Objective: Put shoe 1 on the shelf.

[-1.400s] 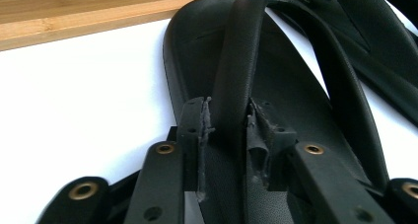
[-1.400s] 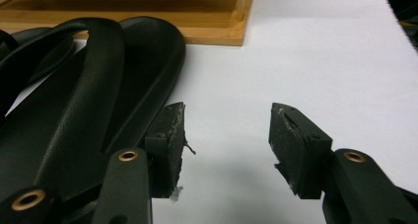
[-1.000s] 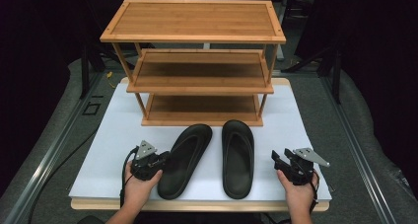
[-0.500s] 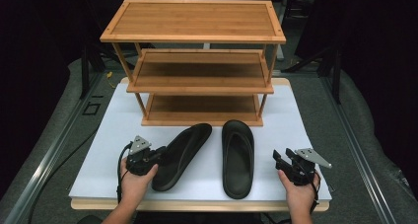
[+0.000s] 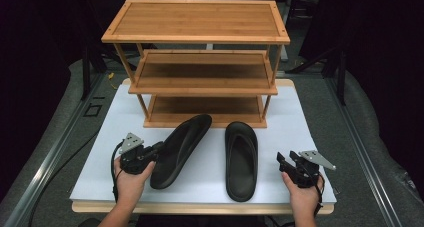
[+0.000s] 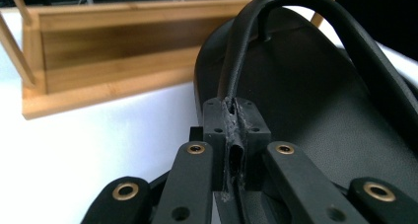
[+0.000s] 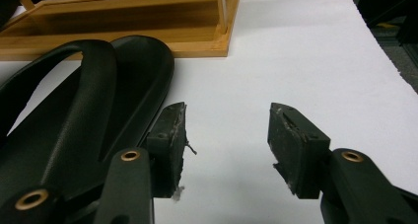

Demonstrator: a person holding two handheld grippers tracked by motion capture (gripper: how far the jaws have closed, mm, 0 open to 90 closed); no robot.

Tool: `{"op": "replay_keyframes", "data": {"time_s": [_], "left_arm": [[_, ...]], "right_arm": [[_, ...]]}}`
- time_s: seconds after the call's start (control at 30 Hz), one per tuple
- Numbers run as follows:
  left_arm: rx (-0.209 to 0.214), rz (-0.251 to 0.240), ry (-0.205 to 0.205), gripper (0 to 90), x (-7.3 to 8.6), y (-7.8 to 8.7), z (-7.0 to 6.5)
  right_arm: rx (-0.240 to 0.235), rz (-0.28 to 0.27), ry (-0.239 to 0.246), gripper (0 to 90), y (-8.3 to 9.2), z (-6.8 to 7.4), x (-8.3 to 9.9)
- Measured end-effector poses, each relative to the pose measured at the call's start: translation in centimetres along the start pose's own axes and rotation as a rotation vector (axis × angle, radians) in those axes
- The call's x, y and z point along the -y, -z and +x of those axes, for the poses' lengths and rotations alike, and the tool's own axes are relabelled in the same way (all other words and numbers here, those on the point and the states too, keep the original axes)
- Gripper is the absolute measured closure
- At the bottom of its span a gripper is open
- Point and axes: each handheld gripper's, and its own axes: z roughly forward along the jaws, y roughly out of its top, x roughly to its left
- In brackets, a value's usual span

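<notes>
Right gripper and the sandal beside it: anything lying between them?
No. In the high view, only bare white board separates the open right gripper from the right sandal; the right gripper view shows nothing between its jaws.

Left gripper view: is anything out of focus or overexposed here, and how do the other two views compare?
Left gripper view: the white table top is blown out, and the nearest linkage of the left hand-held gripper is soft. Right gripper view: the sheet glares too, the right hand-held gripper stays sharp. High view: evenly lit table, dark surroundings.
</notes>
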Motion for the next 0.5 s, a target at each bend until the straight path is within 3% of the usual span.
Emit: {"op": "replay_keyframes", "data": {"time_s": [0.3, 0.5], "left_arm": [[-0.014, -0.077, -0.004, 84.9, -2.3, 2.0, 0.5], [0.004, -0.118, -0.004, 85.0, -3.9, 3.5, 0.5]], "right_arm": [[0.0, 0.008, -0.009, 48.8, -0.1, -0.2, 0.1], [-0.004, -0.002, -0.018, 49.0, -0.1, -0.1, 0.1]]}}
